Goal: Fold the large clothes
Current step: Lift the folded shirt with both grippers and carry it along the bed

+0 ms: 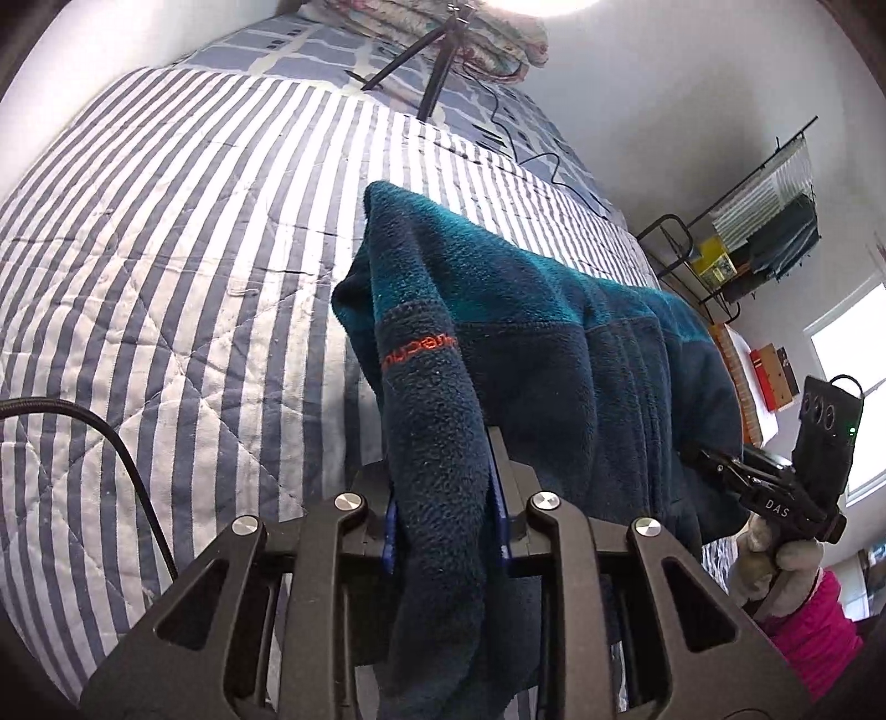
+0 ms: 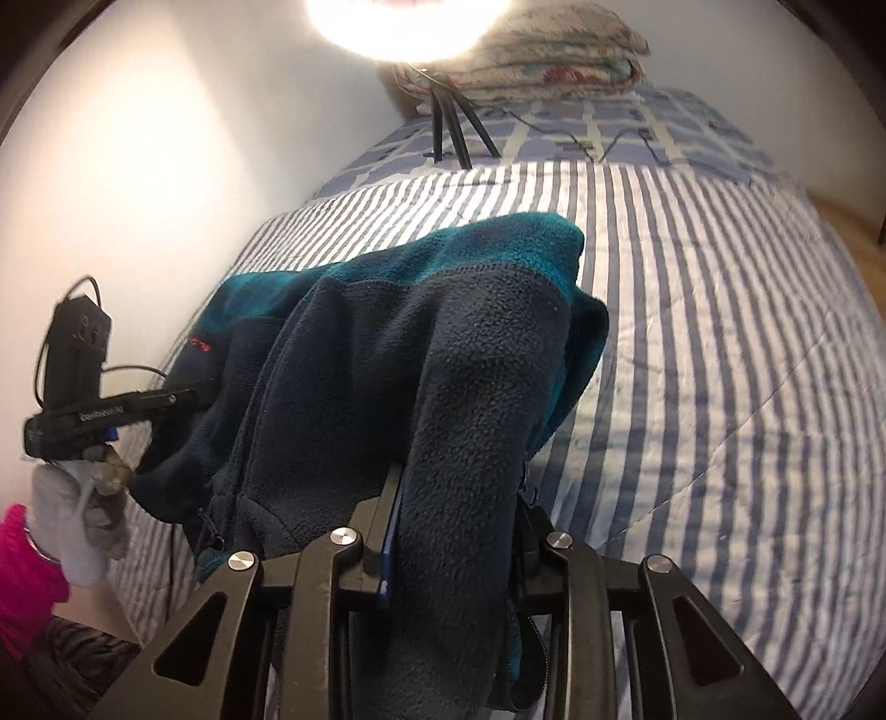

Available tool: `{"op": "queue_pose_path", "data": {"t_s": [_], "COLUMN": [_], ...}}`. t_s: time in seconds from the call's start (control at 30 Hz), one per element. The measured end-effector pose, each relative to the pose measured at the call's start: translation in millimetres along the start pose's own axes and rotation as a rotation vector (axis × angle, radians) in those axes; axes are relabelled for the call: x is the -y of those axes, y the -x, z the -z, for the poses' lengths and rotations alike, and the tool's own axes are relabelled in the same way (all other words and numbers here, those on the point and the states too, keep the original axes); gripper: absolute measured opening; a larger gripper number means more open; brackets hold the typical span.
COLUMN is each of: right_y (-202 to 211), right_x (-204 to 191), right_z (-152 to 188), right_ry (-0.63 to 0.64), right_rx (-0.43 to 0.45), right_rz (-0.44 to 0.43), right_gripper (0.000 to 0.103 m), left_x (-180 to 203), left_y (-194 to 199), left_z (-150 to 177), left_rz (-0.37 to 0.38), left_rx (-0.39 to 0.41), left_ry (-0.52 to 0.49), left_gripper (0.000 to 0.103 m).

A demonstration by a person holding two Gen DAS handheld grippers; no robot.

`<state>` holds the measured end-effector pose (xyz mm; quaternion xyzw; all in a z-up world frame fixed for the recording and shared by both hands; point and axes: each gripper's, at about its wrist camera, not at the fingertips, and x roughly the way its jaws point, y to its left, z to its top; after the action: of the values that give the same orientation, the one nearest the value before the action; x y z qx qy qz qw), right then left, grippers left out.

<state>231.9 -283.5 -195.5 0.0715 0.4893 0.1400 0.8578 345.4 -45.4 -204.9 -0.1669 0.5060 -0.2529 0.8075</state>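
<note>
The navy and teal fleece jacket (image 1: 554, 343) hangs lifted above the striped bed (image 1: 166, 249), stretched between 2 grippers. The left gripper (image 1: 443, 498) is clamped on 1 fold of it; the right gripper (image 2: 454, 509) is clamped on another.

Ahead of your jaws and beneath them lies a striped quilt (image 1: 166, 232), with a checked sheet (image 2: 637, 127) beyond it. On that sheet you have a tripod (image 1: 437, 72) standing, a black cable (image 1: 531, 160) trailing, and folded blankets (image 2: 542, 50) at the far end. Off to the right of your left jaws, a rack (image 1: 736, 243) stands against the wall.
</note>
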Motion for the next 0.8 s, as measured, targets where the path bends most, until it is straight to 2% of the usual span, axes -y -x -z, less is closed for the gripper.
{"op": "queue_pose_path", "data": {"t_s": [0.07,0.43,0.63,0.8], "right_y": [3,35,49,65], "right_x": [-7,-11,-6,13], "right_z": [-1,5,-2,-16], "right_ry": [0.045,0.107,0.152,0.157], "right_rx": [0.006,0.046,0.077,0.120], "right_rz": [0.047,0.151,0.222,0.265], "right_gripper": [0.028,0.027,0.027,0.026], "left_x": [6,46,74,105], "left_y": [0,-2,-12,-27], "left_z": [1,-1,-15,-36], "left_rz": [-0.004,-0.011,-0.003,0.012], "left_rx": [0.001,0.032,0.057,0.082], "left_ry": [-0.017,-0.121,-0.181,-0.233], "left_gripper": [0.023,0.023,0.023,0.023]}}
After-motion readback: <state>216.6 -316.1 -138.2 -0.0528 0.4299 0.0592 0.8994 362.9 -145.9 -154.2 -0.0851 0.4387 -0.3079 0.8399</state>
